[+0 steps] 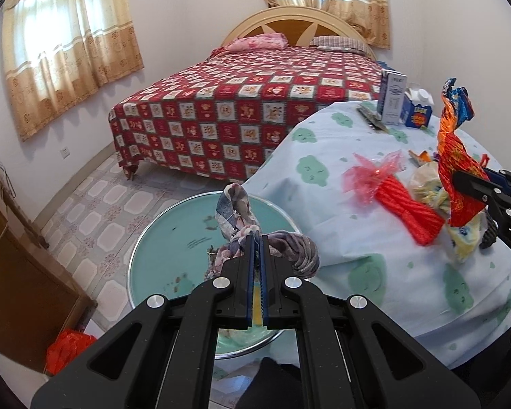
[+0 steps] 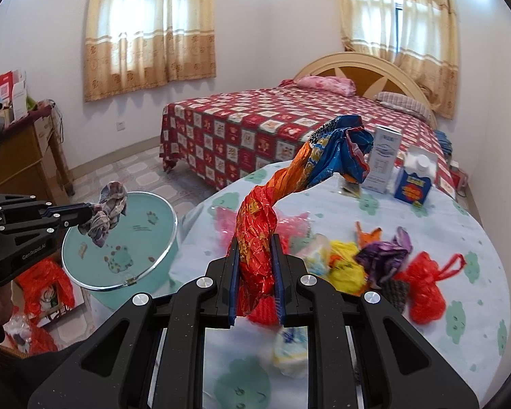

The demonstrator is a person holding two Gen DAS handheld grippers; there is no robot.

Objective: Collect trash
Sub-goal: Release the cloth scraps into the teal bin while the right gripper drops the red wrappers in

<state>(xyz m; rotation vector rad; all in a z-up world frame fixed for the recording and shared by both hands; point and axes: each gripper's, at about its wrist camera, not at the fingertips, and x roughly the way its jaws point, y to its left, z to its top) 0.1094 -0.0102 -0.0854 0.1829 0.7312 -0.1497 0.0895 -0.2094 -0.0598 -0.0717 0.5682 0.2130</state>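
Note:
My left gripper point(image 1: 257, 238) is shut on a knotted grey patterned rag point(image 1: 236, 214) and holds it over the round teal bin point(image 1: 153, 255); the rag point(image 2: 107, 216), the gripper point(image 2: 92, 210) and the bin point(image 2: 153, 238) also show in the right wrist view. My right gripper point(image 2: 255, 238) is shut on a twisted red, orange and blue foil wrapper point(image 2: 289, 177) above the table; this gripper point(image 1: 454, 179) and wrapper point(image 1: 454, 143) show in the left wrist view. More trash lies on the table: a red knotted bag point(image 2: 426, 286), a yellow bag point(image 2: 345, 266), a purple wrapper point(image 2: 381, 255).
The table point(image 2: 460, 218) has a light blue cloth with green clouds. A white carton point(image 2: 381, 160) and a blue carton point(image 2: 414, 177) stand at its far side. A red-checked bed point(image 2: 255, 119) lies behind. A wooden cabinet point(image 2: 27, 156) stands left, with bags on the floor point(image 2: 44, 289).

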